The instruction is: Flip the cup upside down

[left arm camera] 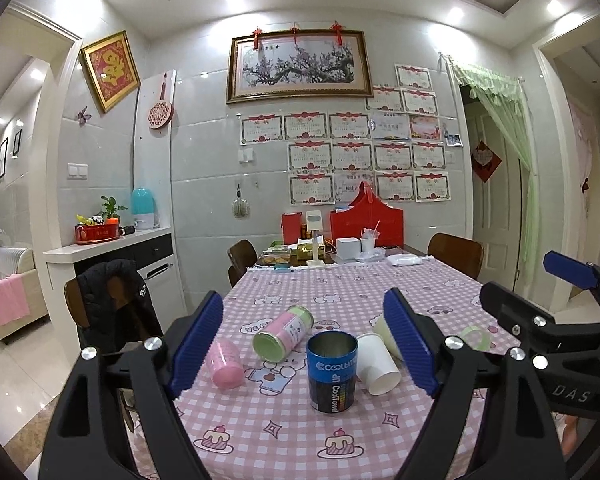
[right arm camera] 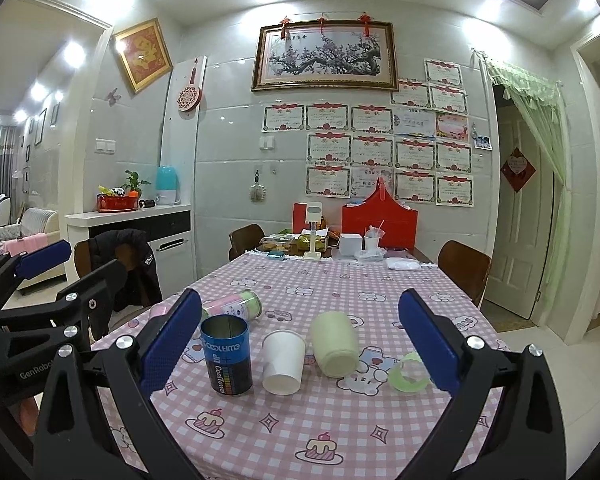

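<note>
A blue tin cup (left arm camera: 332,372) (right arm camera: 226,354) stands upright, mouth up, on the pink checked tablecloth. A white paper cup (left arm camera: 377,363) (right arm camera: 283,361) lies tilted beside it on the right. A pale cream cup (right arm camera: 335,344) (left arm camera: 385,332) lies on its side. A pink cup (left arm camera: 225,364) and a pink-and-green canister (left arm camera: 284,333) (right arm camera: 233,307) lie on their sides at the left. My left gripper (left arm camera: 306,344) is open and empty, above the cups. My right gripper (right arm camera: 300,344) is open and empty, above the white and cream cups.
A green tape ring (right arm camera: 408,372) (left arm camera: 475,337) lies at the right. Red boxes (right arm camera: 380,222), a white box and food clutter the table's far end. Wooden chairs (right arm camera: 464,268) stand around; one at the left holds a black jacket (left arm camera: 112,300).
</note>
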`<state>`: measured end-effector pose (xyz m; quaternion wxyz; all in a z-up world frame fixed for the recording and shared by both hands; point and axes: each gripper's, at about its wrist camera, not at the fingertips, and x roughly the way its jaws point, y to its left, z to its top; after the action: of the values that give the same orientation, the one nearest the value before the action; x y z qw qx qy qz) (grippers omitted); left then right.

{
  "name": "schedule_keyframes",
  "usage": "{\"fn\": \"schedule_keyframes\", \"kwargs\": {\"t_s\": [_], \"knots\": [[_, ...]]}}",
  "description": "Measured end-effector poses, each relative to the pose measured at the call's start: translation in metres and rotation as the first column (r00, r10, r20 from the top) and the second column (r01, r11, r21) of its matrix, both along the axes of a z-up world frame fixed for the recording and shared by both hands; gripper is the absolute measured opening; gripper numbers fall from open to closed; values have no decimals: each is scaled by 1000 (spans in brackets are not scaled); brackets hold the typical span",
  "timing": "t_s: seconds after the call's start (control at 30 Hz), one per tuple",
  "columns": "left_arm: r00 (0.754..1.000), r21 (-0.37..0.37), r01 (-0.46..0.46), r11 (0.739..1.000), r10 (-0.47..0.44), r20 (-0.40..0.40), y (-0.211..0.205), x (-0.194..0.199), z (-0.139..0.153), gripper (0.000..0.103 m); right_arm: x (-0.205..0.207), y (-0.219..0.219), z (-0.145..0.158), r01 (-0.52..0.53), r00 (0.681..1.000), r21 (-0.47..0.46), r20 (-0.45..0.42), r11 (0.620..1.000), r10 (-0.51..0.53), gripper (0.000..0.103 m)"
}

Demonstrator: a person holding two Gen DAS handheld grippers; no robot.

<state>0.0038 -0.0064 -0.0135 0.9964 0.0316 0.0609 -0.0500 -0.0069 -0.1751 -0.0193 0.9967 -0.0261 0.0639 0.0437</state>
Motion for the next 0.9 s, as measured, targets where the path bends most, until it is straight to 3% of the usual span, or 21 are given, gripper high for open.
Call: {"fn": "schedule_keyframes", "kwargs": {"t_s": [0.9], "knots": [[1000,7,-18,1000,18,24,2,-3,0,81,1,0,-2,2,1000,0,0,1000,-2,95]]}}
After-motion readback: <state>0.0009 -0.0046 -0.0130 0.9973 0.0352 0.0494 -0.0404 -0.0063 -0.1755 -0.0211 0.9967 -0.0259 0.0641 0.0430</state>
